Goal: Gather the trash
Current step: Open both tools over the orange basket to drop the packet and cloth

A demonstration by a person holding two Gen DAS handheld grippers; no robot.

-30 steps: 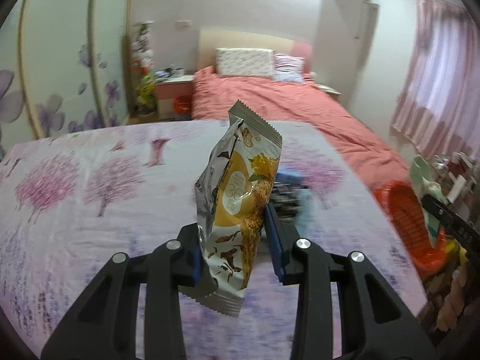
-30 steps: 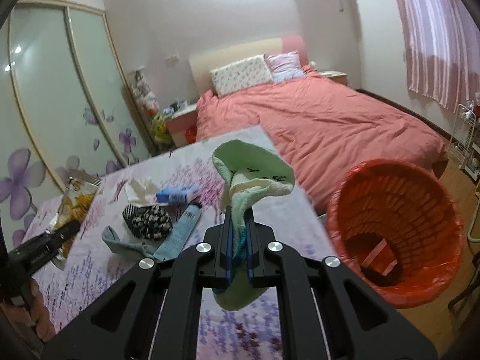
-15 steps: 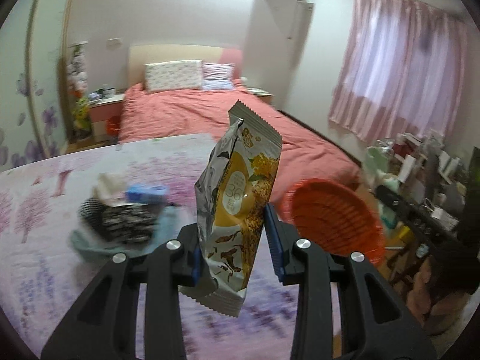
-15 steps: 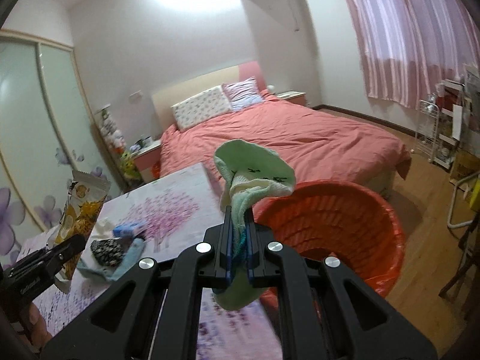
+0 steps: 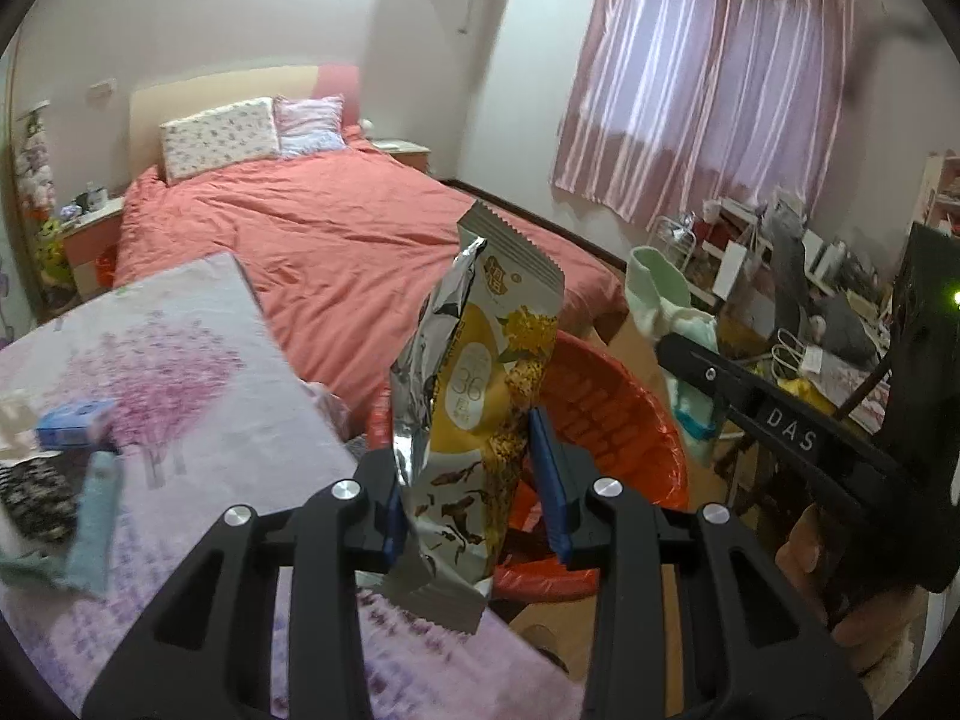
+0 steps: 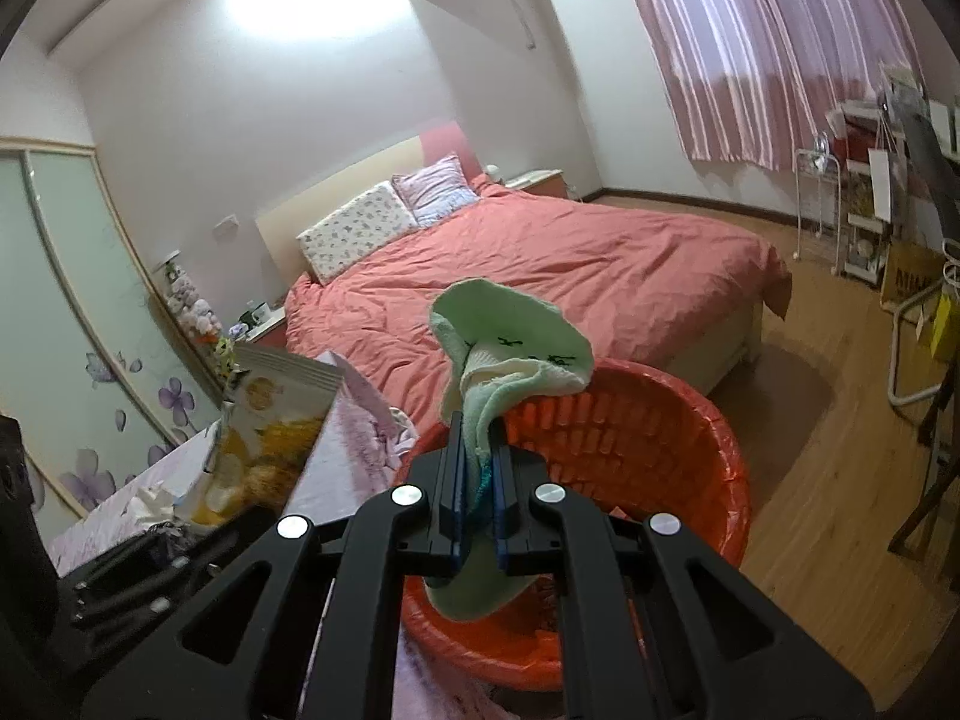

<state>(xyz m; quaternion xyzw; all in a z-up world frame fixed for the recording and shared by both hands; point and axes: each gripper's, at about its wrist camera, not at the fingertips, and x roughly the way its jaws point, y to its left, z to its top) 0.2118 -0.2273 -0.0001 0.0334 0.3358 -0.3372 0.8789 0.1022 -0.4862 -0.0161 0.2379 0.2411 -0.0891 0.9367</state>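
Observation:
My left gripper (image 5: 474, 480) is shut on a yellow and silver snack wrapper (image 5: 474, 396), held upright at the table's right edge, in front of the orange bin (image 5: 606, 414). My right gripper (image 6: 478, 480) is shut on a pale green sock (image 6: 510, 348) and holds it over the orange bin (image 6: 660, 438). The sock (image 5: 654, 294) and the right gripper's arm show at the right of the left wrist view. The wrapper (image 6: 276, 420) shows at the left of the right wrist view.
The table with a floral cloth (image 5: 180, 372) holds a blue box (image 5: 72, 423), a patterned black item (image 5: 36, 498) and a teal cloth (image 5: 90, 528). A red bed (image 6: 540, 264) lies behind. Cluttered shelves (image 5: 780, 252) stand at the right on the wooden floor (image 6: 840, 420).
Both grippers have swung right, from over the table to the orange bin. The wrapper and the sock stay gripped. The bin is now right in front of both.

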